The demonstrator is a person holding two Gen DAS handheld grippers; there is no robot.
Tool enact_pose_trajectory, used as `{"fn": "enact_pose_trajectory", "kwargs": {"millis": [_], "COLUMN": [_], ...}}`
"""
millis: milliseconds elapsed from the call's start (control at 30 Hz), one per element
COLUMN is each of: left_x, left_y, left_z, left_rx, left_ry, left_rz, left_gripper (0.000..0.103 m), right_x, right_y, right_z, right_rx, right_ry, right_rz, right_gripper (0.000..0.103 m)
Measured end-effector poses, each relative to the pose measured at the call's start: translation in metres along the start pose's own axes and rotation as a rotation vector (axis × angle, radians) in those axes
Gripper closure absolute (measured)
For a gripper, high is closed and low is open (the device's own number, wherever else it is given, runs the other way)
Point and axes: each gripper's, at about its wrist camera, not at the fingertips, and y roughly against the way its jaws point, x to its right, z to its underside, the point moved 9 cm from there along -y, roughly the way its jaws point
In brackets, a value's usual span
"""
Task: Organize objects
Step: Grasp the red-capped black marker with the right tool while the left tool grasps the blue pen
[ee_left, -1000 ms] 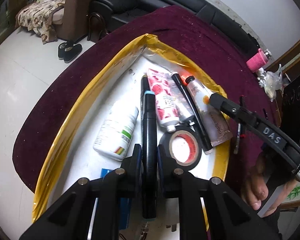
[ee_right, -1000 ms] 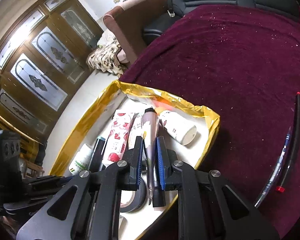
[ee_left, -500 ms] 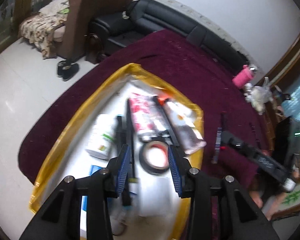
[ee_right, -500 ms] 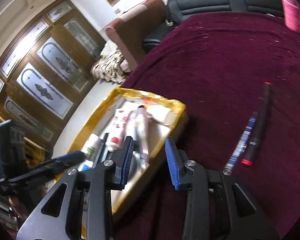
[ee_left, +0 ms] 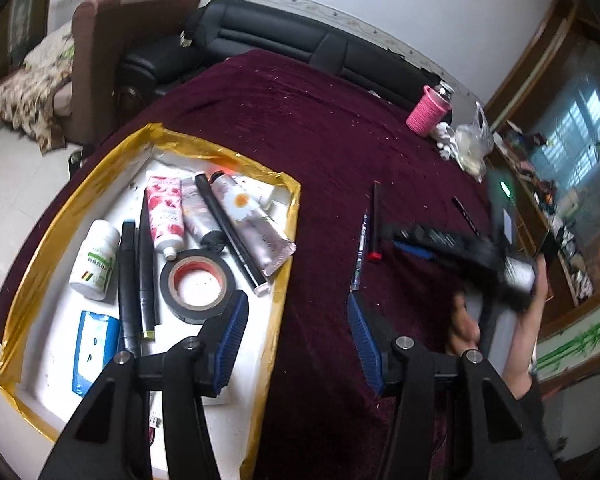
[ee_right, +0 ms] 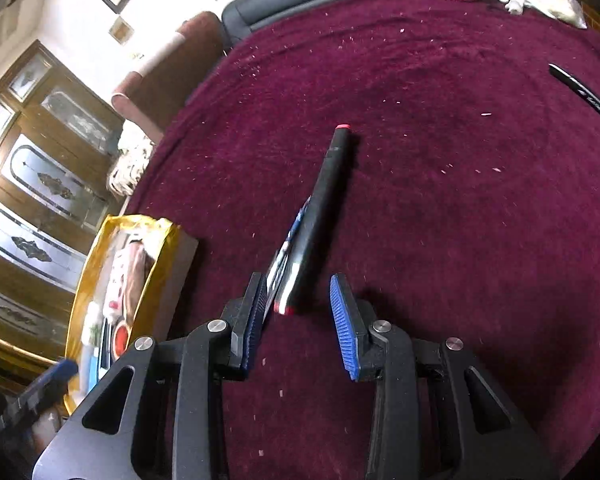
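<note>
A gold-rimmed white tray (ee_left: 288, 216) on the maroon table holds a black tape roll (ee_left: 197, 285), a white bottle (ee_left: 94, 260), tubes, black pens and a blue packet. My left gripper (ee_left: 296, 340) is open and empty over the tray's right rim. A black marker with red ends (ee_right: 318, 216) and a blue pen (ee_right: 286, 254) lie side by side on the cloth; they also show in the left wrist view, marker (ee_left: 375, 222) and pen (ee_left: 360, 256). My right gripper (ee_right: 300, 320) is open, its fingertips flanking the marker's near end.
The tray shows at the left in the right wrist view (ee_right: 80, 280). A pink cup (ee_left: 428, 110) and a plastic bag (ee_left: 470, 144) stand at the table's far right. Another black pen (ee_right: 584, 94) lies further right. A black sofa (ee_left: 300, 40) lies beyond the table.
Both grippers let go of what they held in the tray, a black pen (left) and a tube (right), and opened. The left drew back to the tray's right rim; the right swung right to the marker and pen.
</note>
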Motion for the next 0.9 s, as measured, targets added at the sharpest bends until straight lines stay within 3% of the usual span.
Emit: {"fn": "enact_pose_trajectory", "kwargs": {"millis": [167, 267, 433, 700, 833, 900], "left_x": [0.016, 0.024, 0.049, 0.085, 0.087, 0.081], "left_y": [-0.003, -0.007, -0.025, -0.089, -0.122, -0.138], "left_z": [0.004, 0.006, 0.007, 0.004, -0.001, -0.002], "left_rx": [-0.027, -0.041, -0.080, -0.203, -0.246, -0.282], "left_ry": [-0.049, -0.071, -0.131, -0.188, -0.185, -0.173], "left_rz": [-0.014, -0.013, -0.001, 0.020, -0.012, -0.088], "left_gripper": [0.051, 0.051, 0.051, 0.051, 0.054, 0.055], "right_x": [0.007, 0.007, 0.023, 0.046, 0.046, 0.048], "right_y": [-0.026, -0.023, 0.002, 0.049, 0.057, 0.056], "right_z": [-0.024, -0.021, 0.010, 0.077, 0.087, 0.088], "right_rx": [-0.034, -0.052, -0.056, -0.048, -0.051, -0.048], "right_ry": [0.004, 0.013, -0.003, -0.006, 0.010, 0.015], "right_rz": [0.104, 0.086, 0.071, 0.028, 0.024, 0.022], "right_gripper": [0.070, 0.086, 0.087, 0.087, 0.087, 0.087]}}
